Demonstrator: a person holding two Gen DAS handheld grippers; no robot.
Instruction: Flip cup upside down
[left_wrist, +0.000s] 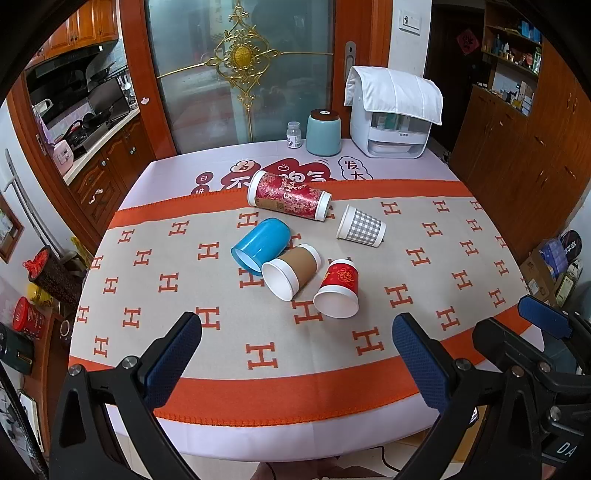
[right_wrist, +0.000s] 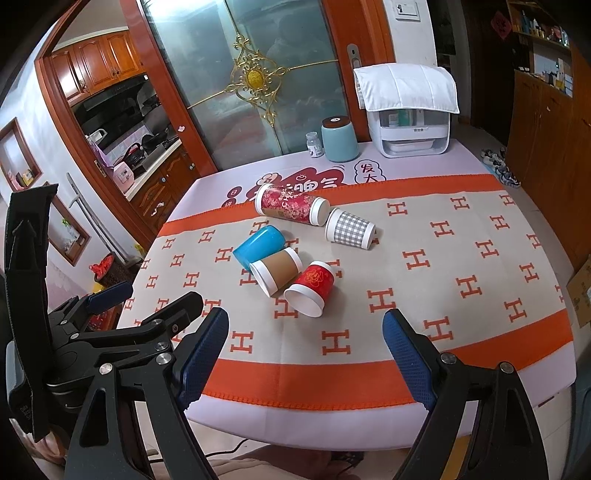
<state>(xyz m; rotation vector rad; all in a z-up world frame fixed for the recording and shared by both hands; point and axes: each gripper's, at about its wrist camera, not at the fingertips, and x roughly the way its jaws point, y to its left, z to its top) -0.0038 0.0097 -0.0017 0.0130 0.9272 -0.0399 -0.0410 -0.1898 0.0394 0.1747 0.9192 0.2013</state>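
Red cup (left_wrist: 338, 292) sideways, mouth toward camera

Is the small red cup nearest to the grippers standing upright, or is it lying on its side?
Lying on its side. The small red cup rests on the tablecloth with its white open mouth turned toward the camera, and it looks empty.

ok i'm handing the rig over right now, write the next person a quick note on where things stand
Left tool: open, empty, at the near table edge.
Right tool: open, empty, beside the left one.
Five cups all lie on their sides mid-table: blue cup, brown cup touching it, red cup nearest the tools, checked cup, and the tall floral cup behind.
Done: nothing visibly; no cup stands upside down.
Left: grasp a cup and set it rim-down. The red one looks the easiest first reach.
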